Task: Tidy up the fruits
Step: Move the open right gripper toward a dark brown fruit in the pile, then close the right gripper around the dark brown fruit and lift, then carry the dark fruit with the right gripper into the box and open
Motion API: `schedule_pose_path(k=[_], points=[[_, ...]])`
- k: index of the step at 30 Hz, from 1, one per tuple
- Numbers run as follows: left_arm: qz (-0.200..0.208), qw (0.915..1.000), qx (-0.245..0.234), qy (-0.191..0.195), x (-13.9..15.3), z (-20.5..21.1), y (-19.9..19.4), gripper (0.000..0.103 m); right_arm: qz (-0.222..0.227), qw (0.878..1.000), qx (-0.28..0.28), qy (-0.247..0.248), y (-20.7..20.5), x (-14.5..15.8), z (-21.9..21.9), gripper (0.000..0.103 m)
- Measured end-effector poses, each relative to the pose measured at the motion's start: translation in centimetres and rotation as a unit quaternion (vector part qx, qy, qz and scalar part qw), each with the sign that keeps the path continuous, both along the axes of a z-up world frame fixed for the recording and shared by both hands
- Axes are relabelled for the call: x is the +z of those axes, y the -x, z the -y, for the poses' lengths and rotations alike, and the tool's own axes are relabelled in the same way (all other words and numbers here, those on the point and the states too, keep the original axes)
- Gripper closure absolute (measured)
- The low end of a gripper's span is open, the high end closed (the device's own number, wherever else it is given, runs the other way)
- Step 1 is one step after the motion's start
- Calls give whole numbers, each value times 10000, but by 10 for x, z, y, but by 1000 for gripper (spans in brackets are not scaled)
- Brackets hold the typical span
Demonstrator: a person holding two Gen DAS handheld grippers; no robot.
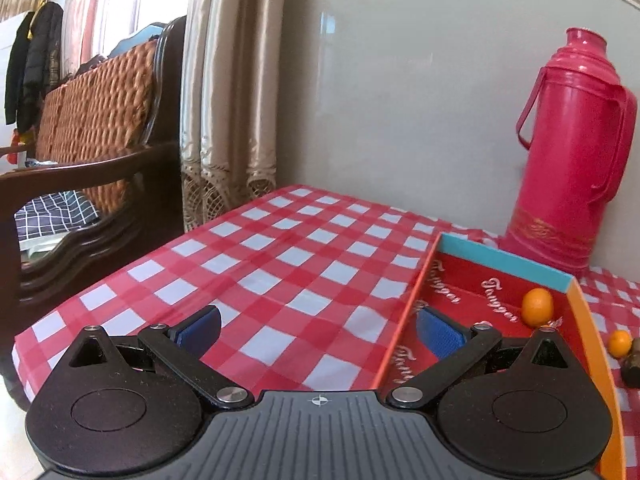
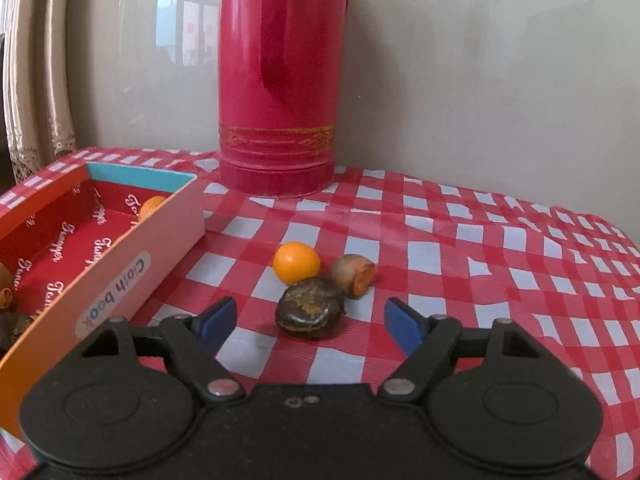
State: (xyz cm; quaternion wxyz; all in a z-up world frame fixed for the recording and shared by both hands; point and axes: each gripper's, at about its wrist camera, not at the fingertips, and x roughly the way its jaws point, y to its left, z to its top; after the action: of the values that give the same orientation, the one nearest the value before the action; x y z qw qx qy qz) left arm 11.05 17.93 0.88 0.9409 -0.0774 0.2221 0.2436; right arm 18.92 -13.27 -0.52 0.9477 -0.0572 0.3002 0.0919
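In the right wrist view, my right gripper point(image 2: 310, 314) is open low over the checked cloth. A dark, flattened round fruit point(image 2: 310, 312) lies between its blue pads point(image 2: 218, 320), with a gap on each side. Just behind it are a small orange fruit point(image 2: 296, 262) and a brown fruit with an orange cut face point(image 2: 353, 275). The shallow red-lined box point(image 2: 120, 280) stands to the left and holds a small orange fruit point(image 2: 151, 205) and brownish fruit at its near end point(image 2: 6, 292). My left gripper point(image 1: 318, 320) is open and empty beside the box point(image 1: 500, 256), near the orange fruit point(image 1: 537, 306) inside.
A tall red thermos point(image 2: 276, 80) stands against the wall behind the fruits, also seen as the thermos point(image 1: 572, 152) behind the box. The red-and-white checked table point(image 1: 280, 248) ends at the left, where a dark wooden chair with a woven back point(image 1: 96, 120) and curtains stand.
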Motion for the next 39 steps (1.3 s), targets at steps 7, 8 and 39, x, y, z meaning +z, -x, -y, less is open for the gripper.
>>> schedule_pose_path(k=[7, 8, 39], points=[[-62, 10000, 68, -26, -2, -9, 3, 0, -216, 9998, -17, 26, -11, -7, -3, 38], [-69, 10000, 65, -23, -2, -10, 4, 0, -244, 9997, -16, 34, -12, -8, -4, 39], [-27, 9999, 117, 89, 0, -18, 11, 0, -223, 9992, -3, -342, -3, 12, -3, 71]])
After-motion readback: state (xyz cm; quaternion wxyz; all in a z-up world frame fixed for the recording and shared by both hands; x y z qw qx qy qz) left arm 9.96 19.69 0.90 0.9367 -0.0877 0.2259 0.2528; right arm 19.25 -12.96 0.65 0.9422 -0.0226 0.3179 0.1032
